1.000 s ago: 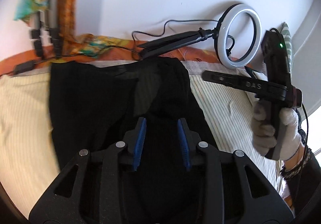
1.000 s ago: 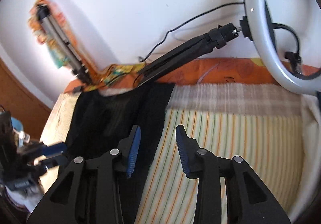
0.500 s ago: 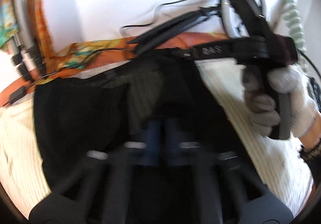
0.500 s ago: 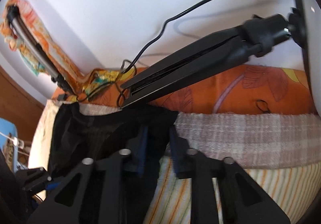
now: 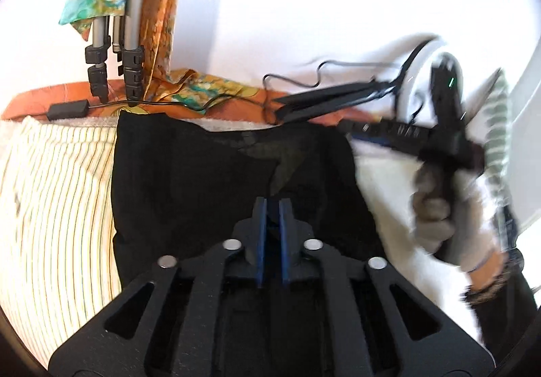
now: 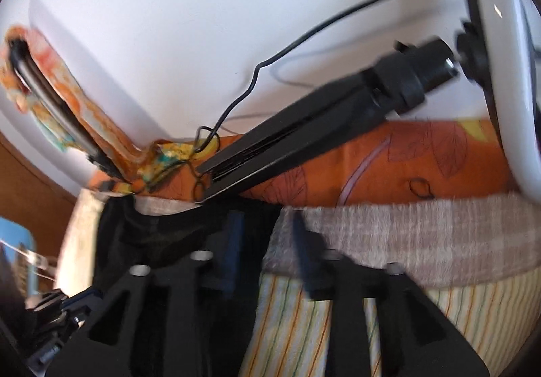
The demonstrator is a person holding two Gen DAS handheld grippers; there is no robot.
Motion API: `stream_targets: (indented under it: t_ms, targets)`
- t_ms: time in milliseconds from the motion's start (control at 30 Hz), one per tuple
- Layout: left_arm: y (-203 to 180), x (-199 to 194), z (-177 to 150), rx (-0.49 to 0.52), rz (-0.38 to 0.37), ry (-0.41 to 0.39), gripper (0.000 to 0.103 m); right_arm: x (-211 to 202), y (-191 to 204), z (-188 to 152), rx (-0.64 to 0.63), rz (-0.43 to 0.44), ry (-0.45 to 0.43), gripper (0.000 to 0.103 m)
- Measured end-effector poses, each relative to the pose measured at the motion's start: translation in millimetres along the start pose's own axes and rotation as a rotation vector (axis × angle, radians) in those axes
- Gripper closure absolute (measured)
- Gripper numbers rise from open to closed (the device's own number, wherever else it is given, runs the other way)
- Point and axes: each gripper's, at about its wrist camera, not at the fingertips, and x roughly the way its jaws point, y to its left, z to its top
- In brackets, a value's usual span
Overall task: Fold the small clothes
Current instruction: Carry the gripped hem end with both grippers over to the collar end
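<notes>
We see a black garment point(image 5: 209, 181) lying spread on a striped bed cover point(image 5: 57, 194), its far edge near the orange patterned sheet point(image 6: 422, 160) along the wall. Our left hand-held gripper point(image 5: 272, 208) sits over the garment's near middle, its blue pads point(image 5: 260, 231) nearly together with a narrow gap and the jaws opening; whether cloth is caught there we cannot tell. Our right hand-held gripper point(image 6: 267, 235) hangs at the garment's far right corner, jaws opening, the left finger over black cloth and the right over the beige plaid band point(image 6: 422, 228). A gloved hand point(image 5: 439, 225) holds it. A ring light point(image 6: 507, 106) on a folded black stand point(image 6: 304, 137) lies by the wall.
</notes>
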Motion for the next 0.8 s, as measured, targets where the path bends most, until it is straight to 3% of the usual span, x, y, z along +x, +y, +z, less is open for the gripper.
stream_targets:
  t_ms: [100,167,233,333,500,633,733,767,800]
  targets:
    - [5,-20,7,0.018,-0.020,-0.036,0.071,-1,-1,-5,-0.007,0.008,0.021,0.065]
    - [10,-26,14,0.042,0.014,-0.045,0.066,3,1,-8,-0.026,-0.005,0.039,0.065]
    - [22,-30,19,0.039,0.062,-0.055,0.065,10,5,-10,-0.036,-0.008,0.058,0.065]
    - [56,-29,28,-0.052,0.089,-0.040,0.063,14,10,-11,-0.057,-0.019,0.051,0.065]
    - [104,8,39,-0.095,0.172,0.041,0.062,23,22,-10,-0.094,-0.038,0.052,0.067]
    - [113,39,44,-0.107,0.152,0.089,0.062,28,30,-10,-0.122,-0.061,0.062,0.073]
    - [103,51,50,-0.051,0.176,0.059,0.062,32,38,-9,-0.151,-0.085,0.069,0.083]
    - [101,54,51,-0.049,0.179,0.051,0.067,34,41,-9,-0.160,-0.092,0.069,0.090]
    - [101,58,52,-0.050,0.180,0.044,0.093,35,44,-10,-0.173,-0.099,0.072,0.096]
